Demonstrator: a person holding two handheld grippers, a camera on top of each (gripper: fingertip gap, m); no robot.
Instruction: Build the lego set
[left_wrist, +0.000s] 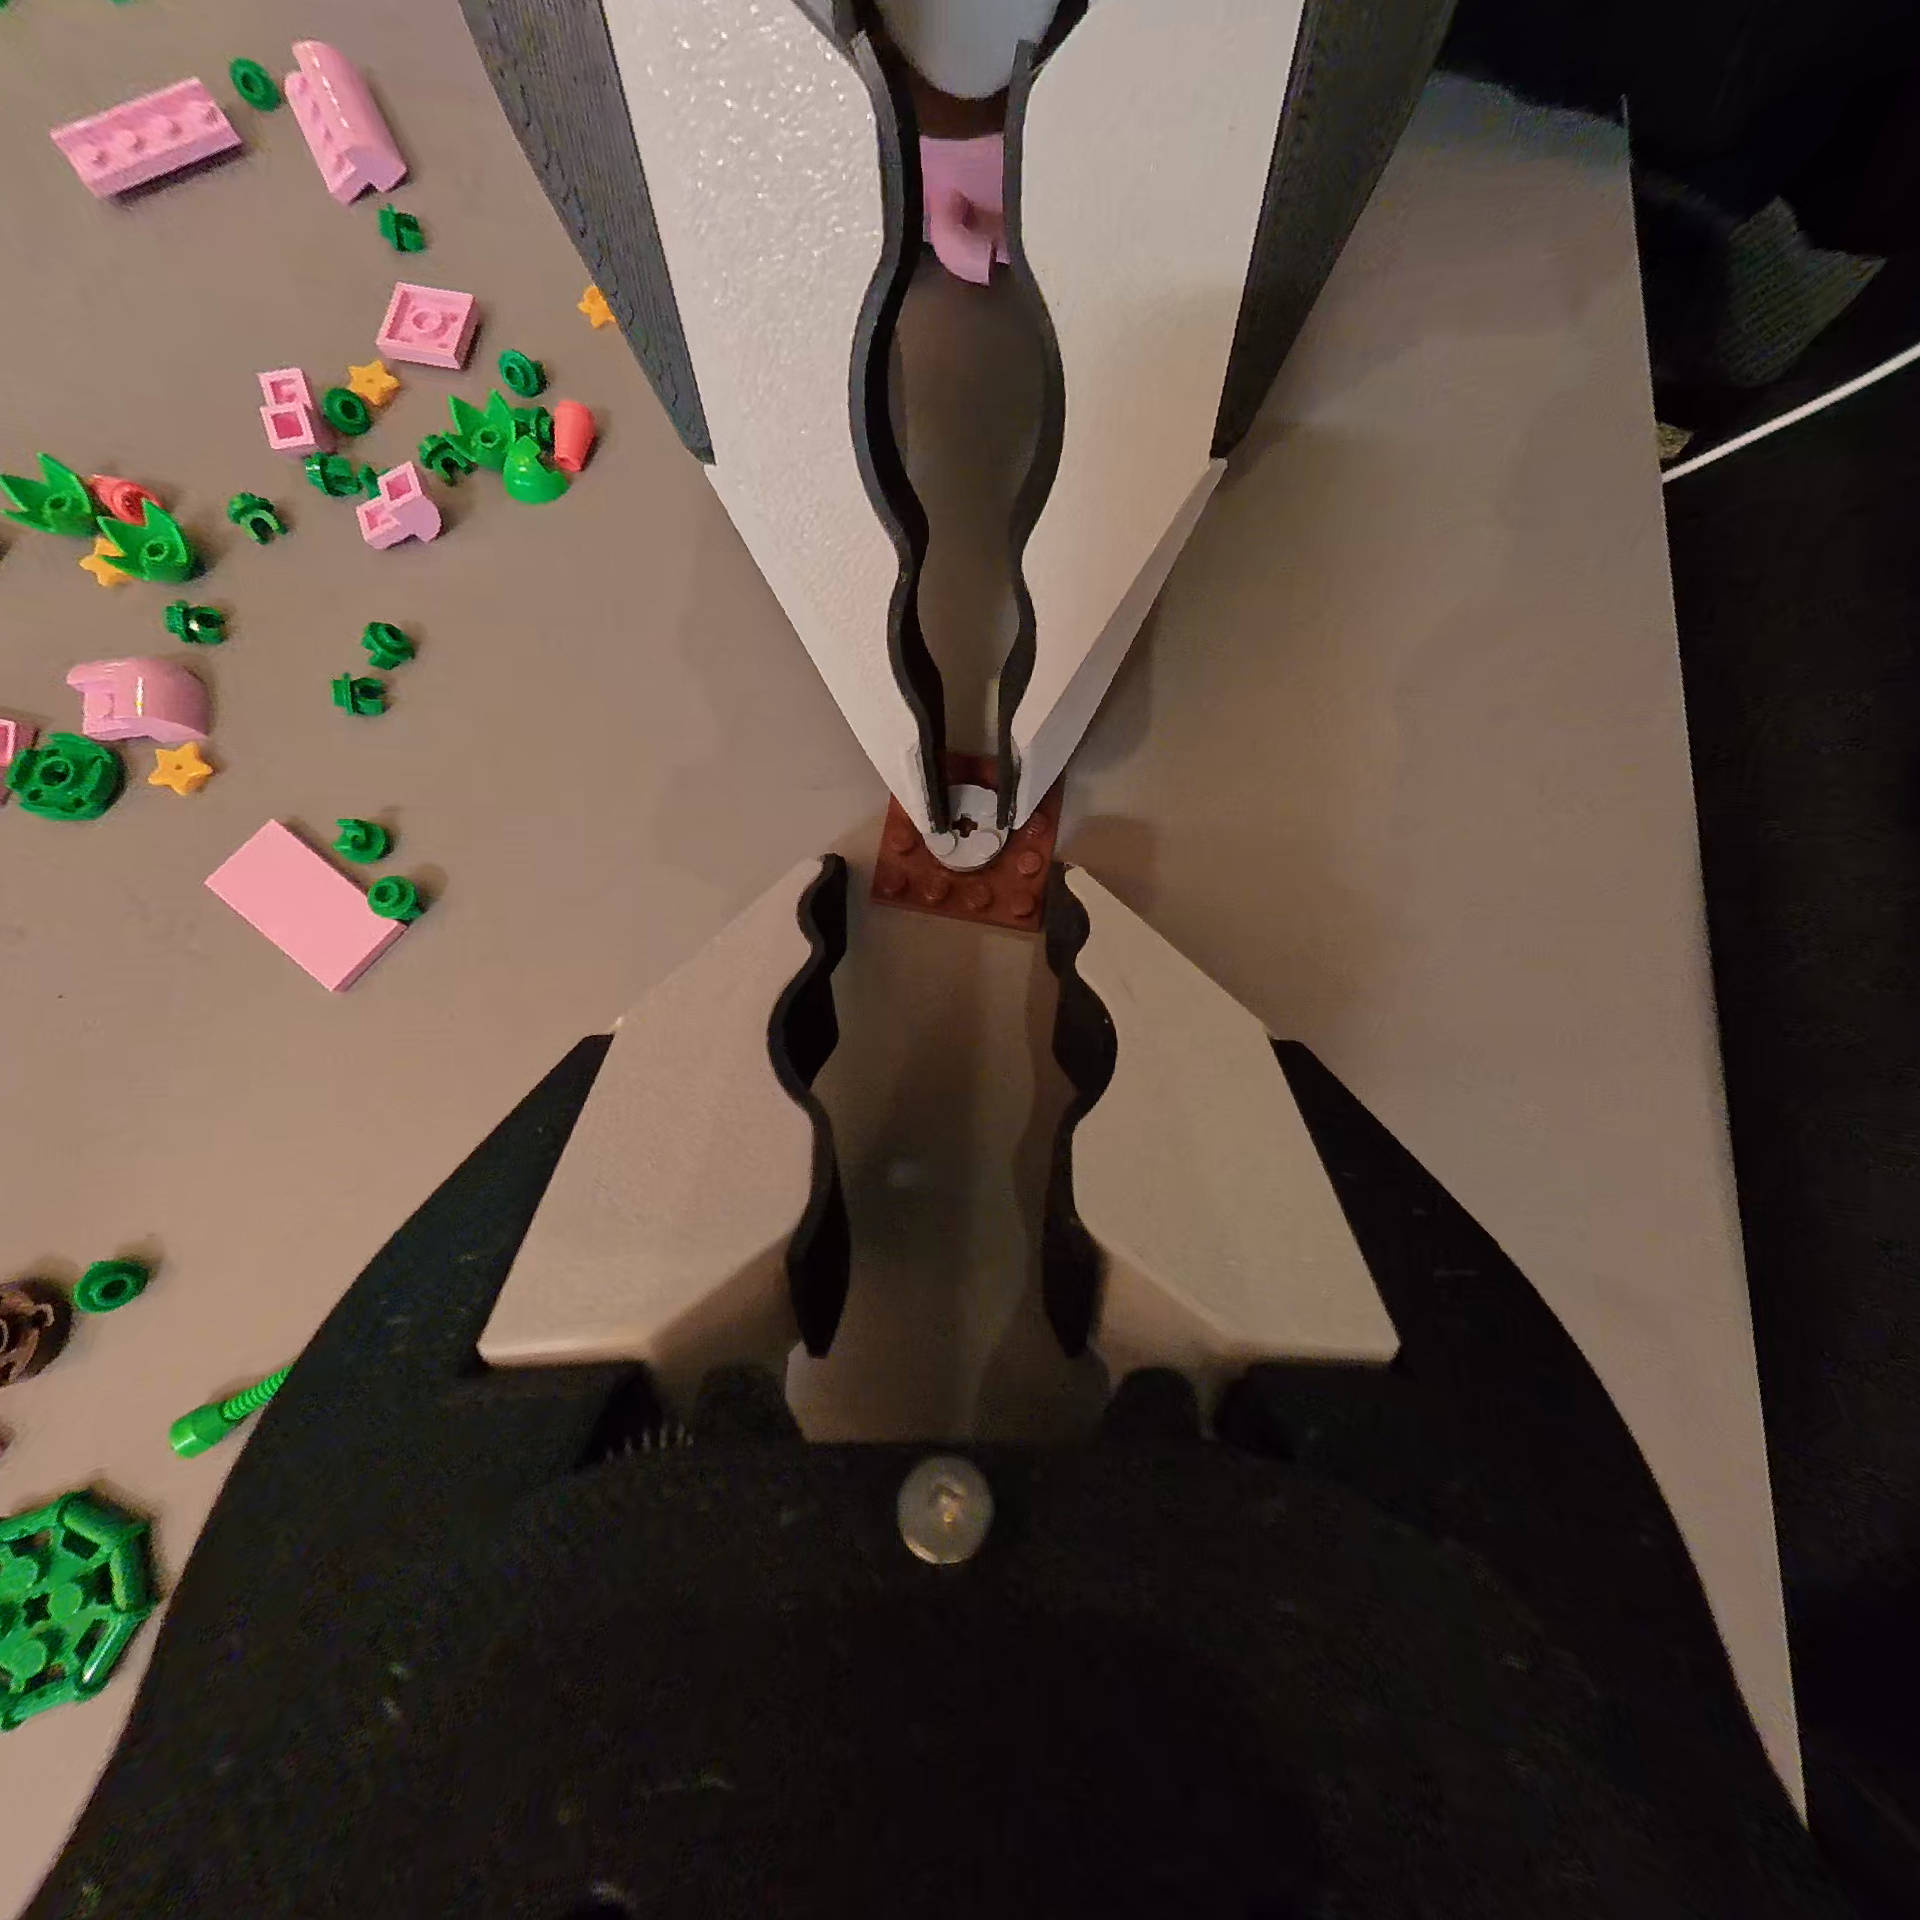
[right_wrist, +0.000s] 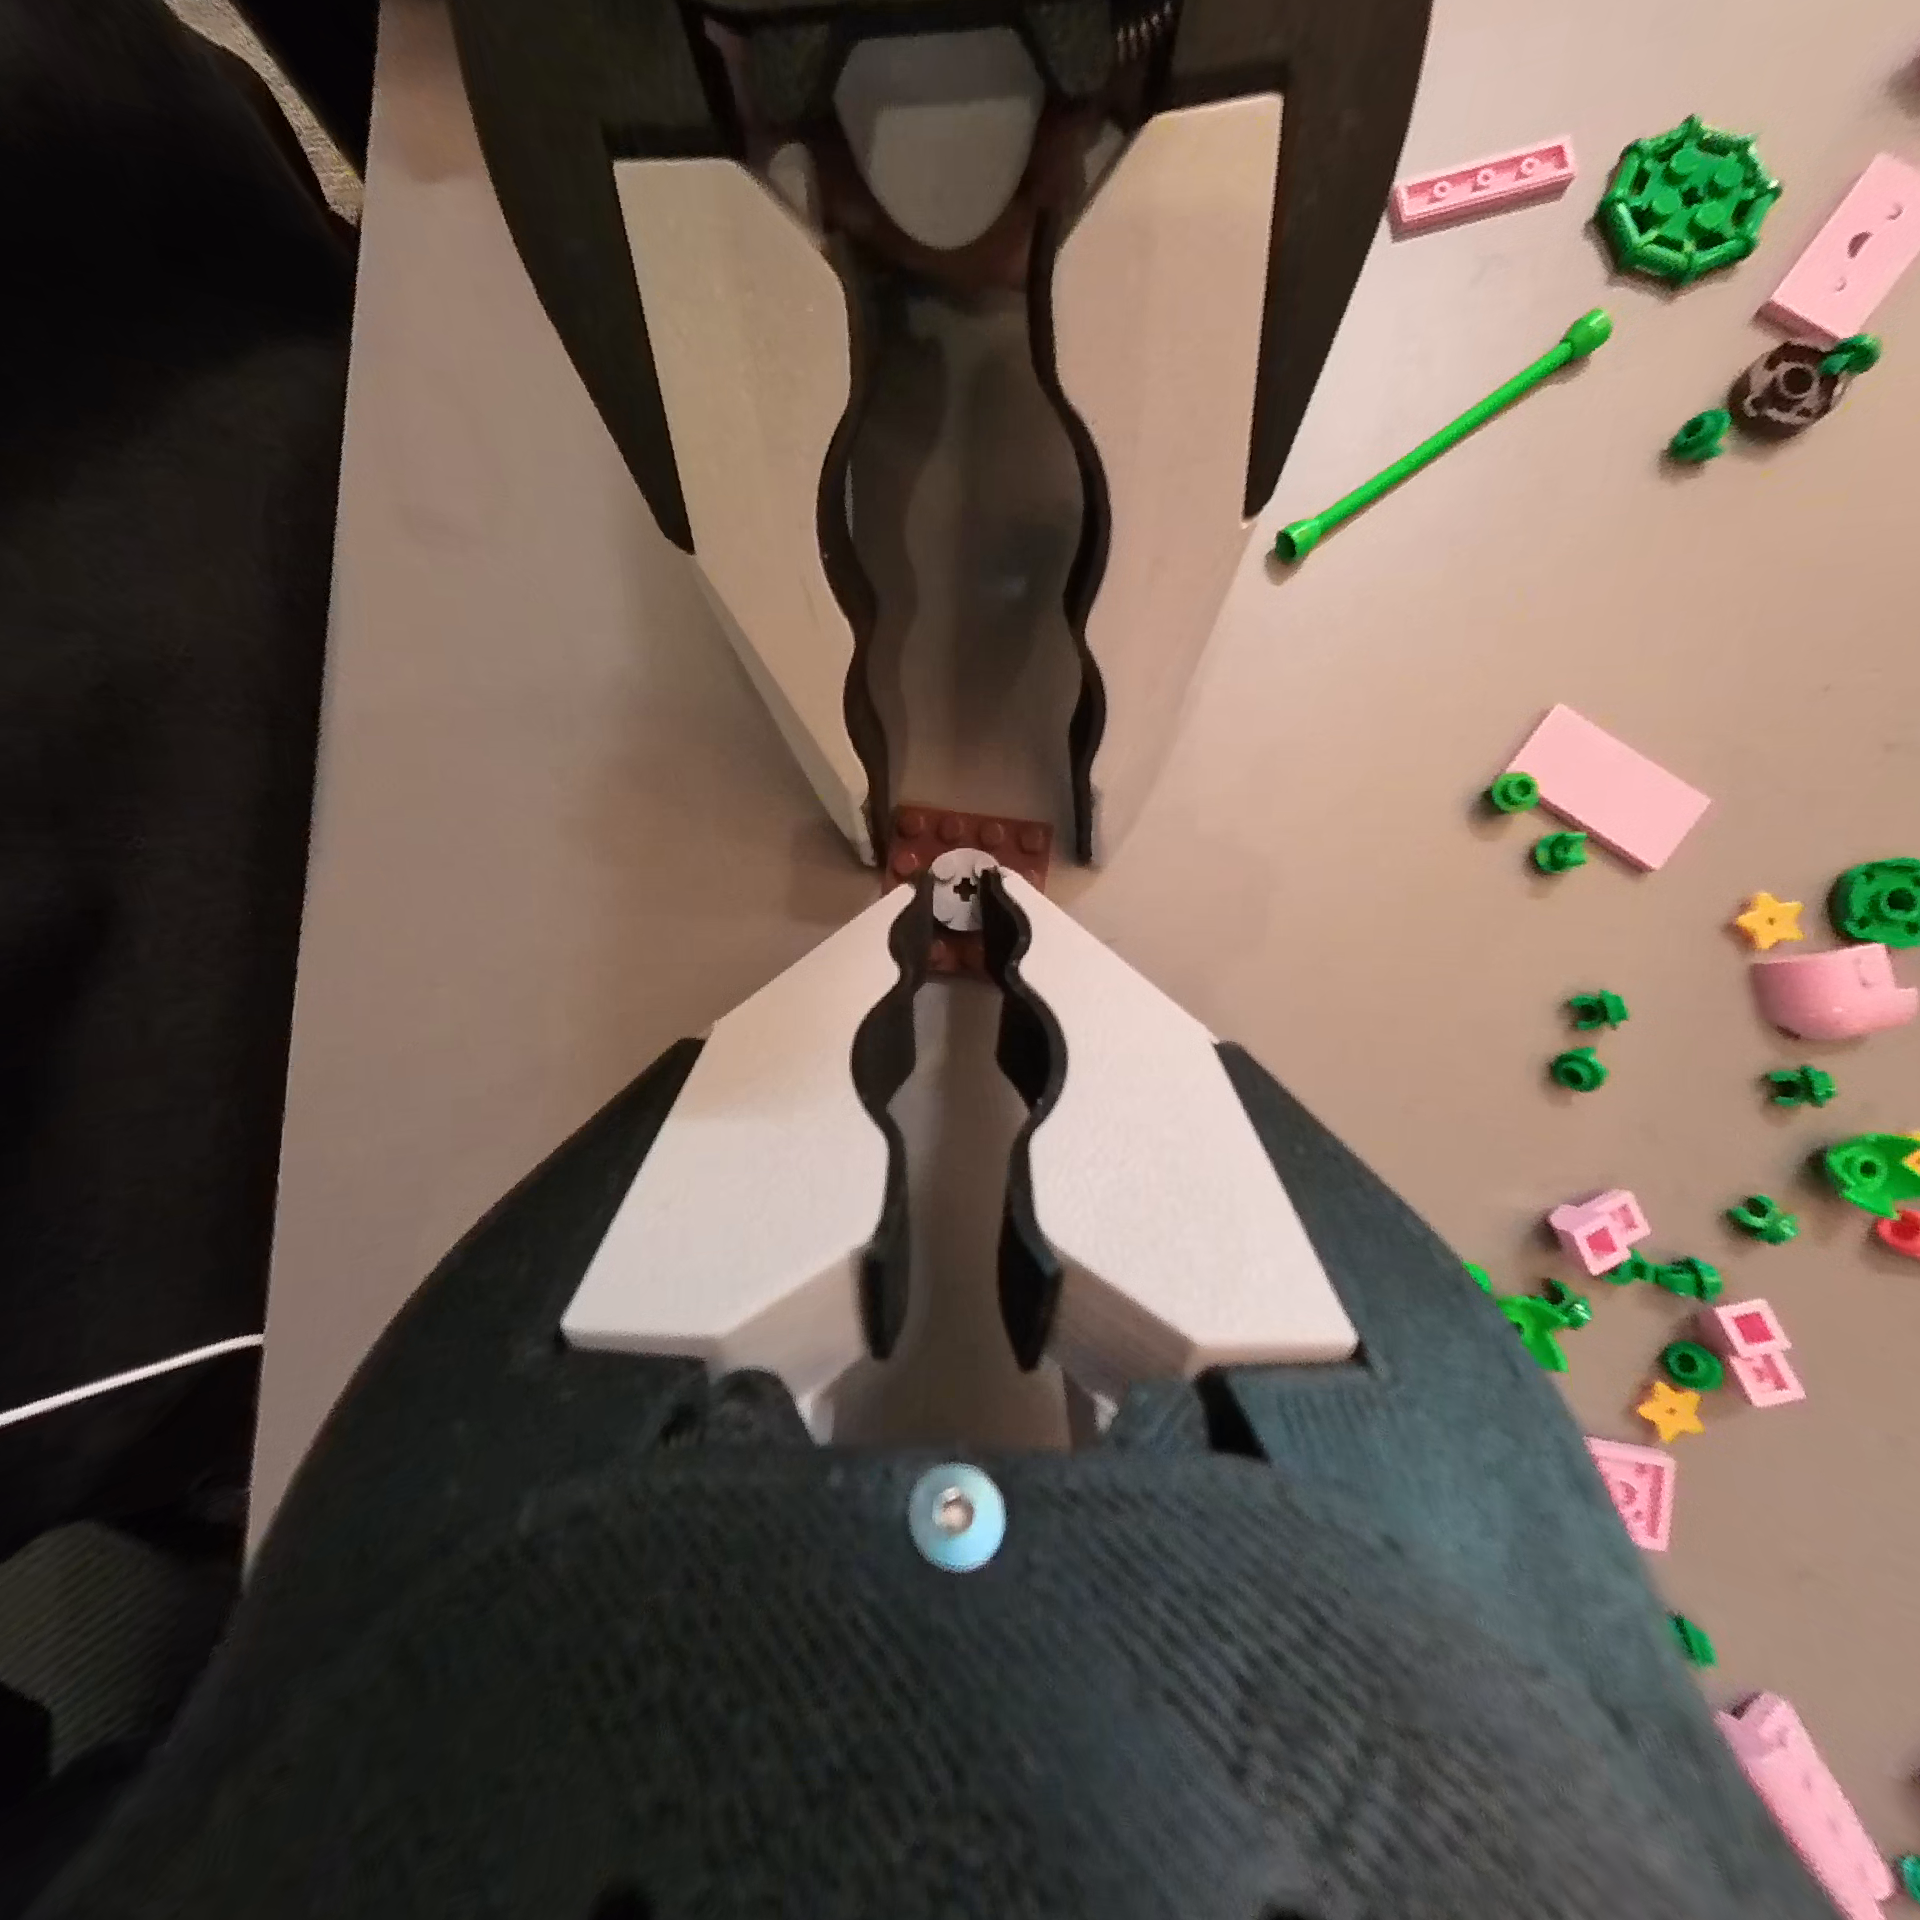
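Observation:
A brown square plate (left_wrist: 987, 899) lies on the grey table near its edge. My left gripper (left_wrist: 945, 868) has its jaws against the plate's two sides and holds it flat on the table. My right gripper (right_wrist: 958, 888) faces it from the opposite side and is shut on a small grey round piece with a cross hole (right_wrist: 958, 891). That piece sits on top of the plate (right_wrist: 977, 831), on the side nearer my right gripper. The right gripper (left_wrist: 968, 821) and the grey piece (left_wrist: 966, 836) also show in the left wrist view, and the left gripper (right_wrist: 975, 847) in the right wrist view.
Loose pink and green pieces are scattered to one side: a pink flat tile (left_wrist: 301, 904), a green rod (right_wrist: 1444, 436), a green round web piece (right_wrist: 1683, 197), and yellow stars. The table edge (left_wrist: 1662, 727) runs close by on the other side, with dark floor and a white cable (left_wrist: 1787, 416) beyond. The tips of both grippers are at nearly the same place. About 10 cm separates my left fingertips from the pink flat tile (left_wrist: 301, 904). Seen from the right wrist view (right_wrist: 1607, 784) as well.

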